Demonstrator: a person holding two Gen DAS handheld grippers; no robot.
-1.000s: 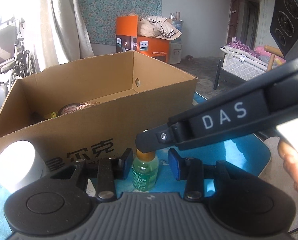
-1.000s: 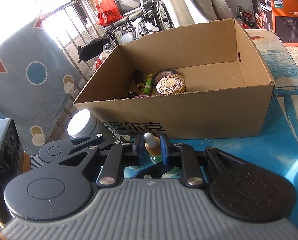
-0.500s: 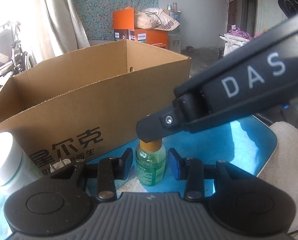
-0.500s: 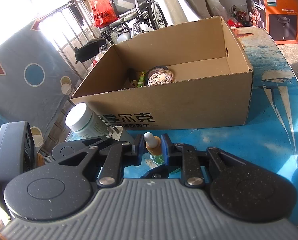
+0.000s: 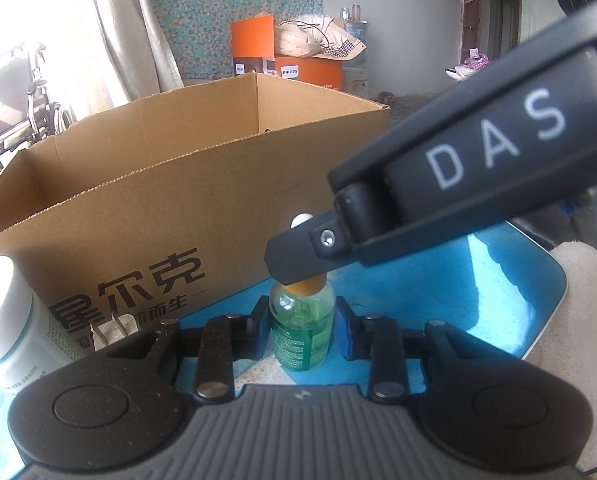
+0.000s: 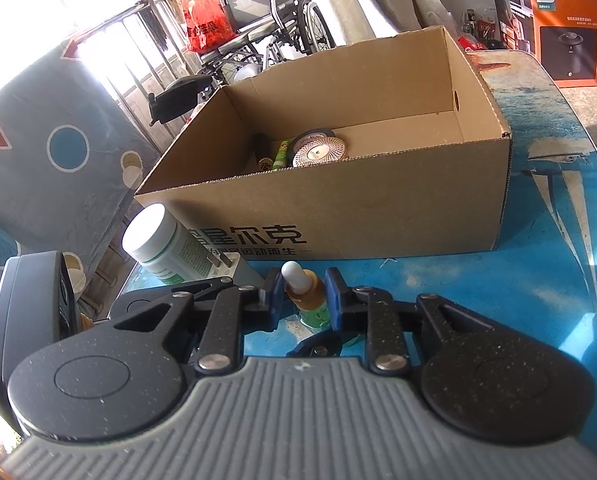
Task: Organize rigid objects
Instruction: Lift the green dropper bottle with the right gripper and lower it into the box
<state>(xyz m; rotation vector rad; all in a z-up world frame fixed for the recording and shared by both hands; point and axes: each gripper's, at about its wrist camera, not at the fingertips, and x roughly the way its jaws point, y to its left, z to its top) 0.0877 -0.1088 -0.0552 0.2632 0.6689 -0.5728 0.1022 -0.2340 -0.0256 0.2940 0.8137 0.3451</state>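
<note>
A small green dropper bottle [image 5: 301, 330] with an orange collar and white tip stands on the blue table. My left gripper [image 5: 301, 326] has closed on its body. My right gripper [image 6: 303, 295] reaches in from the right in the left wrist view [image 5: 298, 258] and has its pads around the bottle's neck [image 6: 304, 292]; a gap shows at the right pad. An open cardboard box [image 6: 378, 208] stands just behind, holding a round patterned tin [image 6: 319, 152] and small tubes.
A white jar with a green label [image 6: 166, 248] and a white plug [image 5: 112, 330] stand at the box's front left corner. The blue table's edge [image 5: 546, 320] curves off to the right. A wheelchair [image 6: 266, 28] stands beyond the box.
My left gripper's jaws have closed from open onto the bottle's body. Both grippers and the bottle have drawn back from the box. The right jaws look slightly wider.
</note>
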